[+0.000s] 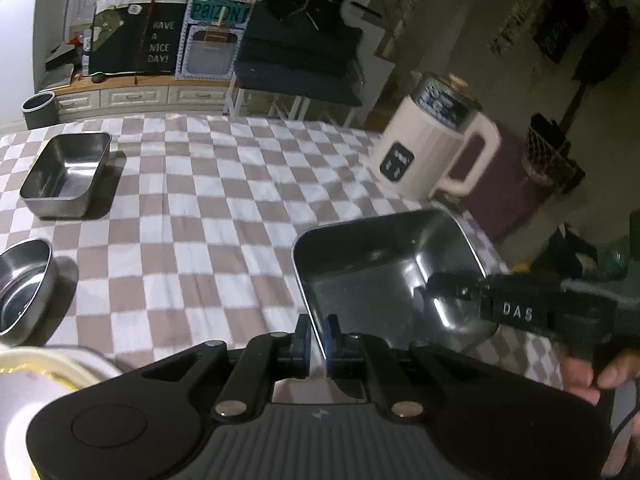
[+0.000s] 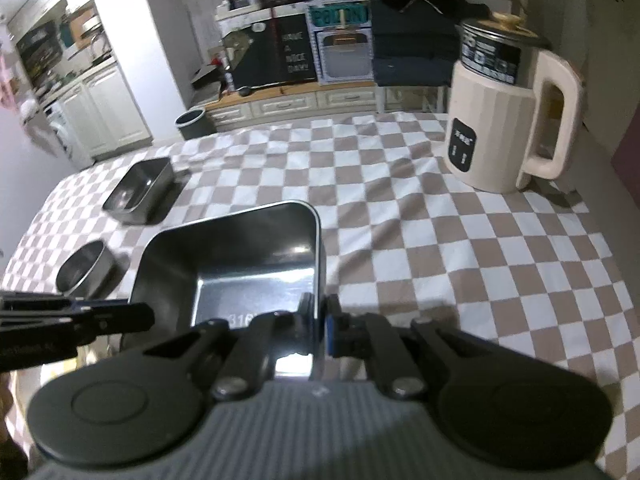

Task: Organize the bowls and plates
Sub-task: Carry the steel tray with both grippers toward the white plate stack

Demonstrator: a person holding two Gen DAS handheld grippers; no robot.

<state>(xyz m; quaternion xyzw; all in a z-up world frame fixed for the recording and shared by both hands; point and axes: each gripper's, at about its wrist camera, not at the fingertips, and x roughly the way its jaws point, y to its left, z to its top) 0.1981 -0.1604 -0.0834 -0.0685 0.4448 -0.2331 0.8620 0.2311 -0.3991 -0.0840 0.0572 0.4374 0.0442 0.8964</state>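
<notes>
My jaws pinch both sides of the big tray [image 1: 384, 264], near the kettle [image 2: 504, 120], so it stays flat.

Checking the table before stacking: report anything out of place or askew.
Only the large steel tray stands out: it is tilted, clamped on opposite walls by the left gripper and right gripper. Nothing looks spilled or damaged.

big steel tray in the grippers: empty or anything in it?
Empty. The large rectangular steel tray shows only a bare reflective bottom in both wrist views, with the left gripper and right gripper clamped on opposite walls.
</notes>
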